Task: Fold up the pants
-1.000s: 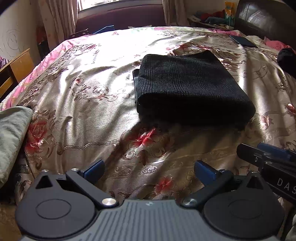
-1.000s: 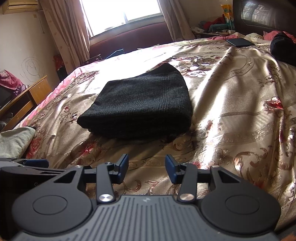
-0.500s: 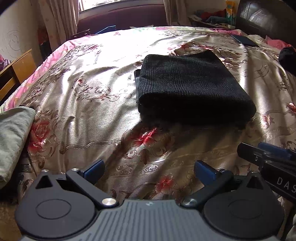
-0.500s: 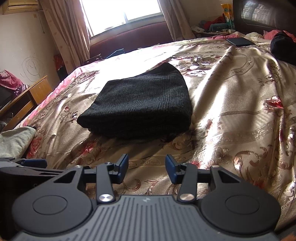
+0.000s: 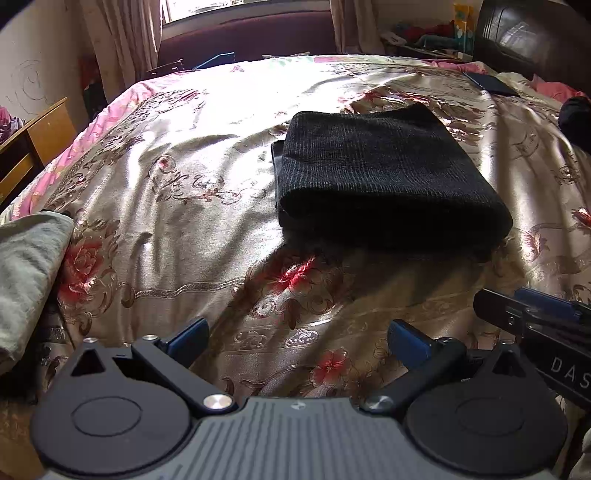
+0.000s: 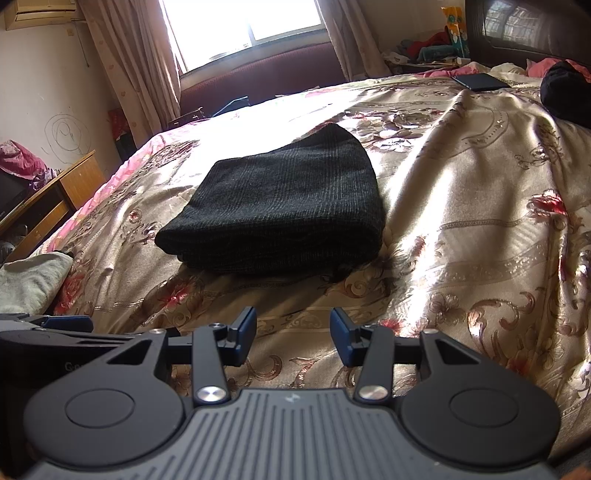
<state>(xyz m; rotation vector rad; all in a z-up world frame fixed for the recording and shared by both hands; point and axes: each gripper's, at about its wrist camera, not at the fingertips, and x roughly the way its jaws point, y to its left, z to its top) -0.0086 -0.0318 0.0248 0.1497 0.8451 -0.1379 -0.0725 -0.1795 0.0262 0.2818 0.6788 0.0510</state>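
Observation:
The black ribbed pants (image 5: 384,173) lie folded in a compact stack on the gold floral bedspread (image 5: 192,206); they also show in the right wrist view (image 6: 280,210). My left gripper (image 5: 297,338) is open and empty, held low near the bed's front edge, well short of the pants. My right gripper (image 6: 293,332) is open and empty, also short of the pants. The right gripper's side shows at the right of the left wrist view (image 5: 535,317).
A pale green cloth (image 5: 26,273) hangs at the bed's left edge. A wooden desk (image 6: 62,195) stands left of the bed. A dark phone or tablet (image 6: 480,81) and a black garment (image 6: 569,92) lie at the far right. A window with curtains (image 6: 247,29) is behind.
Both grippers have stayed nearly still; the left wrist view has shifted very slightly. The pants have not moved.

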